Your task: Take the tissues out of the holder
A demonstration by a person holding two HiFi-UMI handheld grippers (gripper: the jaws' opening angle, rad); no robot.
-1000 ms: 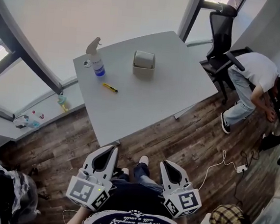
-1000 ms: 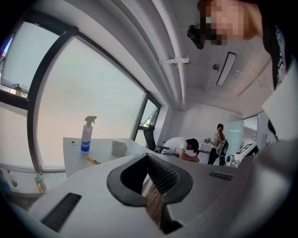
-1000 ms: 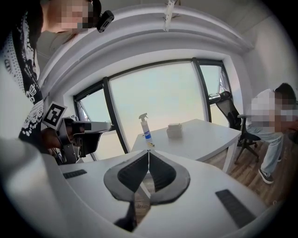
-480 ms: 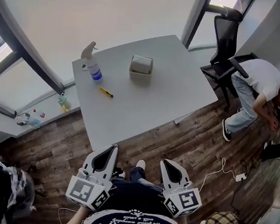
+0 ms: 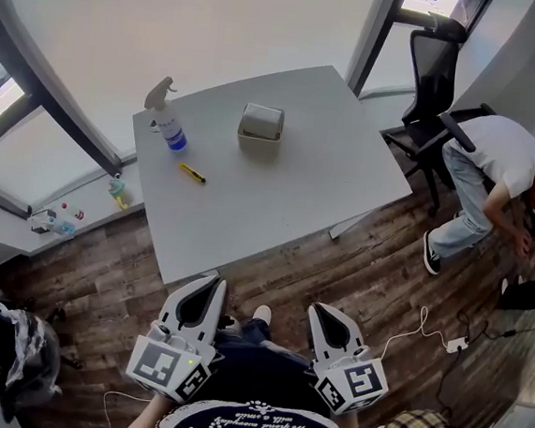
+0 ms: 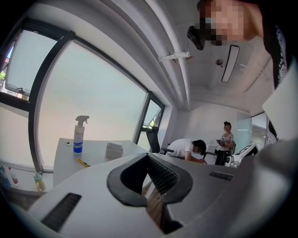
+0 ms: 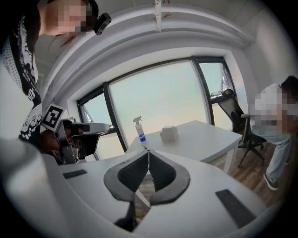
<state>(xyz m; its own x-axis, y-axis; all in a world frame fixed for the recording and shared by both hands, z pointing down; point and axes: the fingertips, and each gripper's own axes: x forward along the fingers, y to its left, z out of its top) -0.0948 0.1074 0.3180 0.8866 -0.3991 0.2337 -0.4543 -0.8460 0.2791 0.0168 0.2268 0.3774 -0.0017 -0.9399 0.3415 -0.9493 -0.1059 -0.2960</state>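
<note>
Approach step: left hand-held gripper [image 5: 215, 286] & right hand-held gripper [image 5: 318, 309] are hanging pressed together, empty. Next: reaching fwd to the grey boxy tissue holder [image 5: 260, 128] on the pale worktop [image 5: 279, 195], opening one.

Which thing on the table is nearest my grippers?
The small yellow tool, lying flat closer to you than the spray bottle and the tissue holder.

bright, even daylight from the windows [image 7: 163, 93], strong fisheye distortion, dark vignetted corners
</note>
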